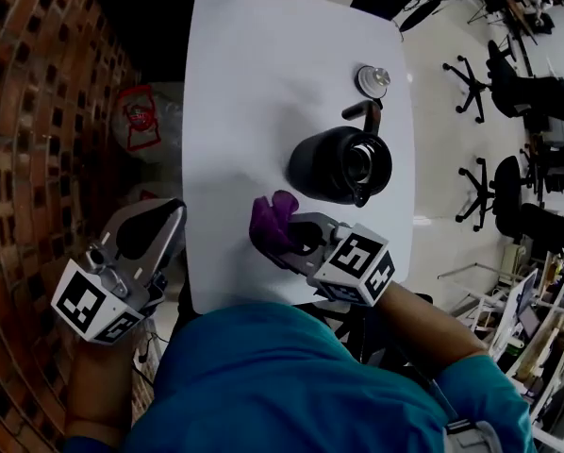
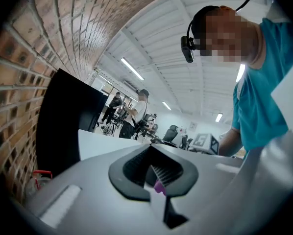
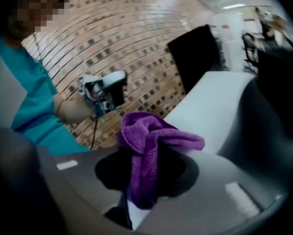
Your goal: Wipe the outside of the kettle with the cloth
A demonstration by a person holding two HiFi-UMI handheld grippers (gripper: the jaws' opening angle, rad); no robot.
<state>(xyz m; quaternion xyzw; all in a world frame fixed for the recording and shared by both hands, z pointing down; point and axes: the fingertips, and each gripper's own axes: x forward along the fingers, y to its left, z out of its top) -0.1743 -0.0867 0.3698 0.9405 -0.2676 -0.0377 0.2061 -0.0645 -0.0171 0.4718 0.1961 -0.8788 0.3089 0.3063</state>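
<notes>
A black kettle stands without its lid near the middle of the white table, handle pointing away from me. Its lid lies just beyond. My right gripper hovers over the table's near edge, shut on a bunched purple cloth just left of the kettle's near side. In the right gripper view the cloth stands up out of the right gripper, with the kettle dark at the right. My left gripper hangs off the table's left edge, shut and holding nothing.
A brick wall runs along the left. A plastic bag with red print lies between wall and table. Office chairs stand on the floor to the right. A black panel and distant people show behind the table.
</notes>
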